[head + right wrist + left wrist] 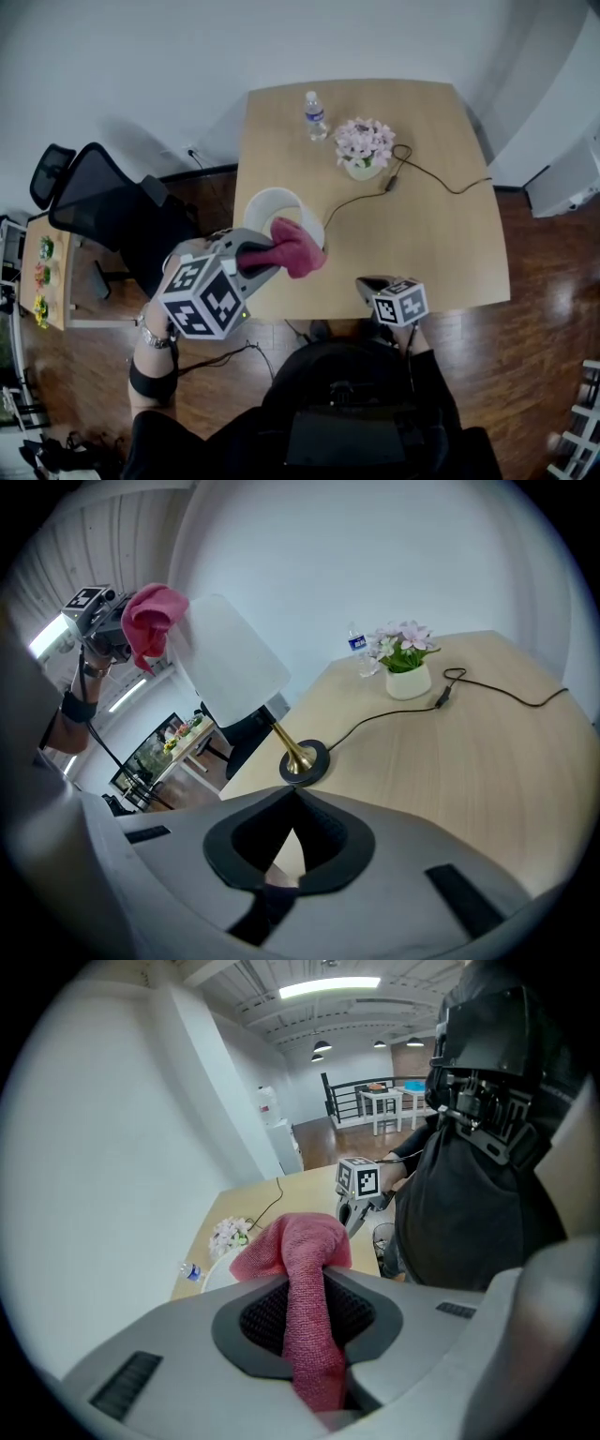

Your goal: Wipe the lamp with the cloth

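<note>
The lamp has a white shade [272, 204] and stands near the table's front left corner. Its shade [234, 658], brass stem and black round base [304, 761] show in the right gripper view. A pink cloth [298, 246] hangs bunched at the shade's near rim, with my left gripper [272, 255] shut on it. In the left gripper view the cloth [302, 1246] runs up between the jaws and folds over their tips. My right gripper [372, 287] hovers over the table's front edge, right of the lamp, its jaw tips [292, 788] together with nothing held.
A pot of pink flowers [364, 150] and a water bottle [315, 116] stand at the far side of the wooden table [441, 253]. The lamp's black cable [441, 178] trails across it. A black office chair [103, 202] and a small side table [47, 272] stand to the left.
</note>
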A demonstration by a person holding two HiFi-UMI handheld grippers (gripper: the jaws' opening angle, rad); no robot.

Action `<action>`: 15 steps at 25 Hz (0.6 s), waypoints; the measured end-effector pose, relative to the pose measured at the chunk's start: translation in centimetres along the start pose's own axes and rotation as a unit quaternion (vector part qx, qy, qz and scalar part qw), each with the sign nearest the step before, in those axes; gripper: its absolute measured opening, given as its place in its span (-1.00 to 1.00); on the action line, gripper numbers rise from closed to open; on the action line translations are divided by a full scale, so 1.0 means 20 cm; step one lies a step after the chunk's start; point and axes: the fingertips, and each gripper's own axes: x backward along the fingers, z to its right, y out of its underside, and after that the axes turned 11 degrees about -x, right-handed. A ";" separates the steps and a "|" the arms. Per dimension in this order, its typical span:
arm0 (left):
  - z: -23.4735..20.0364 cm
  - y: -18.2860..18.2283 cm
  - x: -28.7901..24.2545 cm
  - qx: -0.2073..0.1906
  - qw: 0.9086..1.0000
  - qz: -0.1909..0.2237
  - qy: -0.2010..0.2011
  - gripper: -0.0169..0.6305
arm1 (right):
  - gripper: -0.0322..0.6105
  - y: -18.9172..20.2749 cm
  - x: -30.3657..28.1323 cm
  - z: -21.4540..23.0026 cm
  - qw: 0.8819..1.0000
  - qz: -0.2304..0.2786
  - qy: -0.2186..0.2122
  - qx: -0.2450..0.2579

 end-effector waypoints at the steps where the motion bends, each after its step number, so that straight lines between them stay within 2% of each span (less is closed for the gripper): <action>1: 0.00 0.04 0.02 0.009 1.000 -0.003 -0.005 -0.69 | -0.88 0.00 -0.01 -0.01 1.000 -0.002 -0.001 0.002; 11: -0.11 0.39 0.12 0.095 0.993 -0.035 -0.065 -0.69 | -0.88 0.00 -0.05 -0.04 1.000 -0.006 -0.006 0.010; 15: -0.21 0.48 0.11 0.112 0.989 -0.045 -0.081 -0.69 | -0.88 -0.01 -0.02 -0.03 1.000 0.000 0.001 0.007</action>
